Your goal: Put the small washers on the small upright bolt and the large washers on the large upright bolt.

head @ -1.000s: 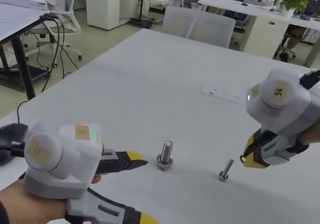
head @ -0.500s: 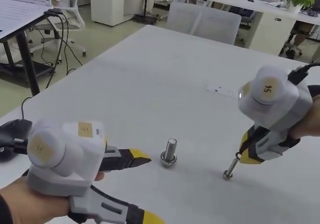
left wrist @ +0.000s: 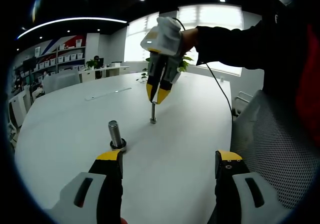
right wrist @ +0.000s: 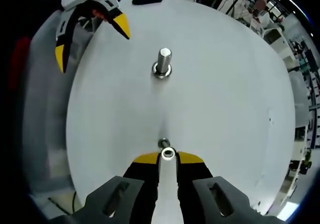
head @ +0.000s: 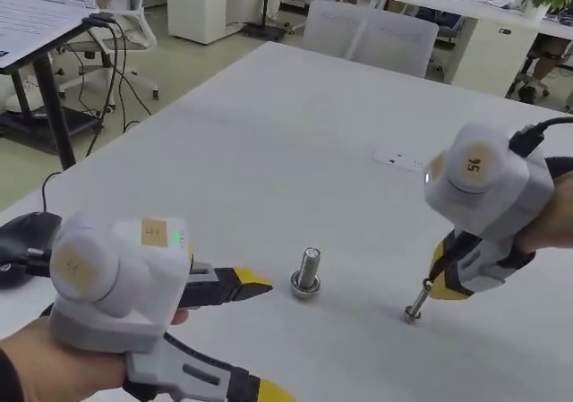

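Note:
The large upright bolt (head: 307, 269) stands mid-table with a washer around its base (left wrist: 118, 145). To its right stands the small upright bolt (head: 416, 303). My right gripper (right wrist: 167, 157) is shut on a small washer (right wrist: 167, 153), held directly over the small bolt's (right wrist: 163, 143) top. From the head view, the right gripper (head: 436, 284) tips touch the top of that bolt. My left gripper (left wrist: 168, 156) is open and holds nothing, low over the table just short of the large bolt (left wrist: 115, 132). Seen from above, the left gripper (head: 260, 337) sits at the lower left.
A white power strip (head: 400, 160) lies further back on the white table (head: 269, 133). A dark mouse-like object (head: 22, 232) rests at the table's left edge. A grey chair (head: 372, 35) and other desks stand beyond the far edge.
My right gripper has shifted left and down with the washer, from beside the small bolt to directly over its top. The left gripper has stayed roughly where it was.

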Tool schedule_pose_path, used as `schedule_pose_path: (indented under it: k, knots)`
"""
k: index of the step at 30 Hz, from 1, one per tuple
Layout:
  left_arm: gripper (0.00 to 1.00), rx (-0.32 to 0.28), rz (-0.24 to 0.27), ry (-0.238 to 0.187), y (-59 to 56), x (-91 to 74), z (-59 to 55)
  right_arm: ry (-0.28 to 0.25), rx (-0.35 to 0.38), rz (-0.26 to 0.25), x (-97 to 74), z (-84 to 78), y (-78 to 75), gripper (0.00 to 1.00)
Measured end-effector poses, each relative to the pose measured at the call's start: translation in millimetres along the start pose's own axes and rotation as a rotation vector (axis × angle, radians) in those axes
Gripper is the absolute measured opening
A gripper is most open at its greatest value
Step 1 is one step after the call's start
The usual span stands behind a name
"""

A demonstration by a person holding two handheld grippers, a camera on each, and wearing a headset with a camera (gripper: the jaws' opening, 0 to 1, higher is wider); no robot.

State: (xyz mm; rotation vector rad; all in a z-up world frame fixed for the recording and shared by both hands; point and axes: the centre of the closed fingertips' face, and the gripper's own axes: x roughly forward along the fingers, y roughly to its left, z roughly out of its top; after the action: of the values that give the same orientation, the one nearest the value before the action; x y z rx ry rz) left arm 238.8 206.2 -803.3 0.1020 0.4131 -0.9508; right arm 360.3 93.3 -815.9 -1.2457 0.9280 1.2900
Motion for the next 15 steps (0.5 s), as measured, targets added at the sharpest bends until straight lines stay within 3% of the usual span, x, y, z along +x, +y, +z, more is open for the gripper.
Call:
schedule_pose_path:
  k: [15]
  knots:
    - [0.75, -0.006, 0.001, 0.004, -2.3, -0.6, -1.5, 0.021, 0.0, 0.029, 16.4, -3.4, 0.4, 0.14]
